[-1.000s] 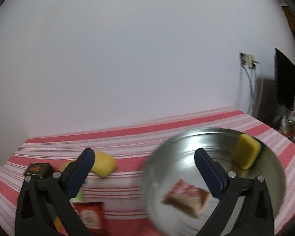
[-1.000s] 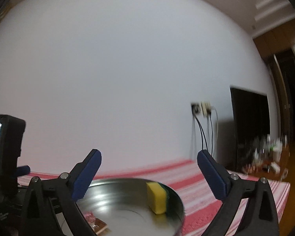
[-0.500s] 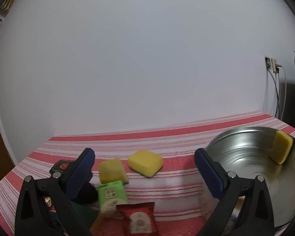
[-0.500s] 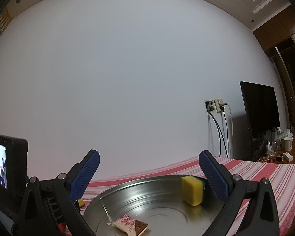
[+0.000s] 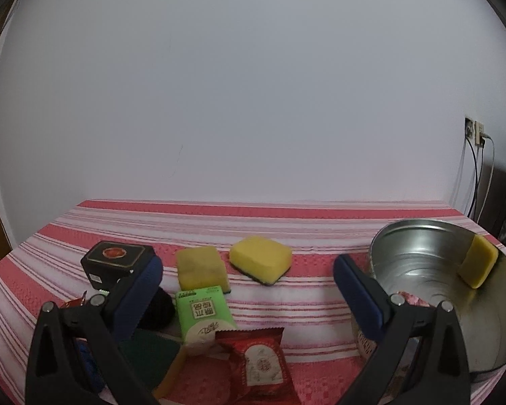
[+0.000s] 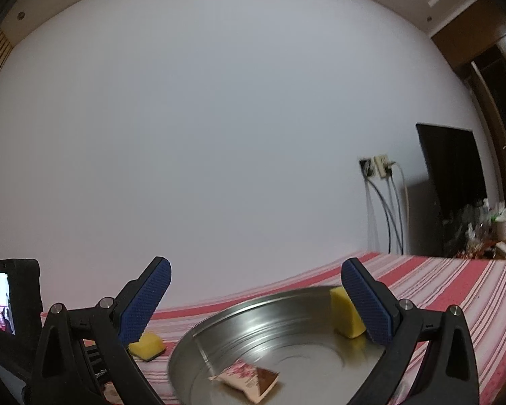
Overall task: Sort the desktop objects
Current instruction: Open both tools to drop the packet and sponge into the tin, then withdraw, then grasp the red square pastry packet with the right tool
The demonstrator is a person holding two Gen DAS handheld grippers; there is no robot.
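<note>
The left gripper [image 5: 246, 266] hung low over the striped tablecloth [image 5: 286, 222], jaws spread wide with nothing between them, pointed at the cluster of unsorted things at the lower left of its frame. It looked placed to choose the next piece. There lay a black box [image 5: 113, 263], two yellow sponges [image 5: 200, 268] [image 5: 261, 258] side by side, a green packet [image 5: 204, 312] just in front of them, and a red snack packet [image 5: 259, 361] nearest the camera, overlapping the green one's edge.

The metal basin [image 5: 421, 246] sat at the lower right of that view, apart from the pile. Presumably it was the collecting place, since a sponge [image 6: 344, 314] leaned against its far wall and a pink wrapper [image 6: 246, 378] lay flat on its floor.

The right gripper [image 6: 254, 290] was held above the basin, jaws also wide and empty, seemingly idle there while the other worked.
</note>
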